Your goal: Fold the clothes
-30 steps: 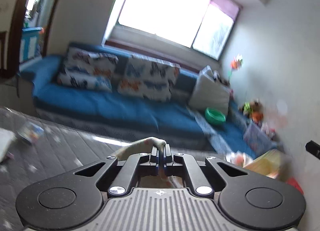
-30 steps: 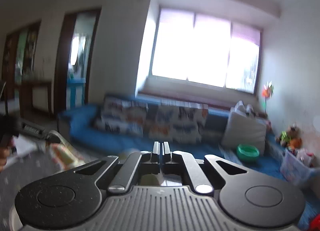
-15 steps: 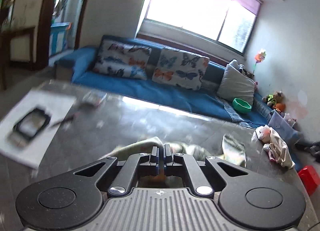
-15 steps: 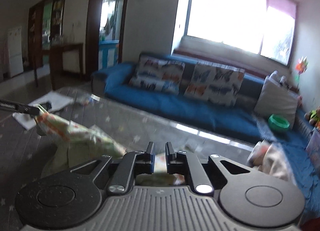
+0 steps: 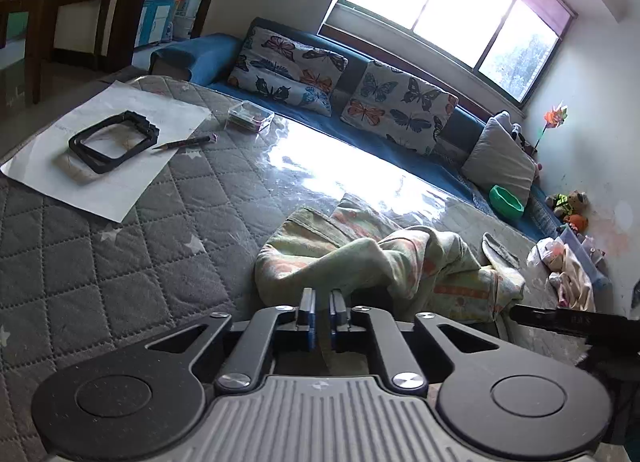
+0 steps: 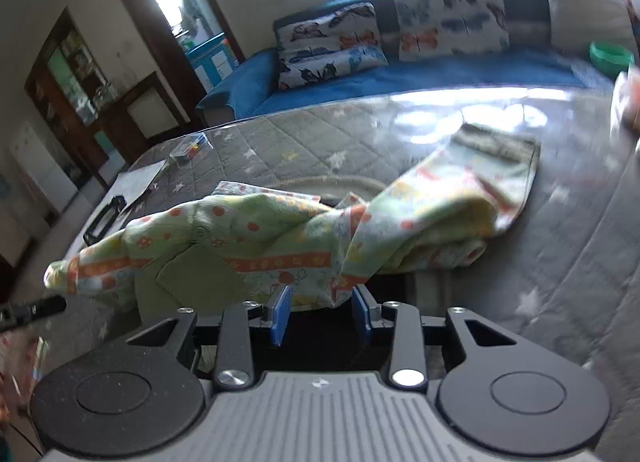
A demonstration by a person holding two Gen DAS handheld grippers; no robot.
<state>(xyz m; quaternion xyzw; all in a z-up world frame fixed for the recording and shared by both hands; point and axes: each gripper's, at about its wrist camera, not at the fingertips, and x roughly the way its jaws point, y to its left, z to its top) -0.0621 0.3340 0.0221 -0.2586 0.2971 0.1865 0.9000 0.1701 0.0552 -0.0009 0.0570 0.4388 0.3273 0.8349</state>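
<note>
A pale green garment with orange print (image 5: 360,258) lies crumpled on the grey quilted table (image 5: 120,246). My left gripper (image 5: 322,302) is shut on a fold of the garment at its near edge. In the right wrist view the same garment (image 6: 304,238) lies just beyond my right gripper (image 6: 320,308), whose jaws stand wide apart with nothing between them. The garment's left end is lifted where the left gripper's dark tip (image 6: 32,308) holds it. The right gripper's dark finger (image 5: 560,320) shows at the right of the left wrist view.
A white sheet (image 5: 108,157) with black frames (image 5: 112,139), a pencil (image 5: 184,141) and a clear plastic box (image 5: 250,115) lie at the table's far left. More clothes (image 5: 568,274) are heaped at the right. A blue sofa (image 5: 400,109) with cushions runs behind.
Both grippers have come down from high up to the table. The right gripper has opened and let go of the garment. The left stays shut on it.
</note>
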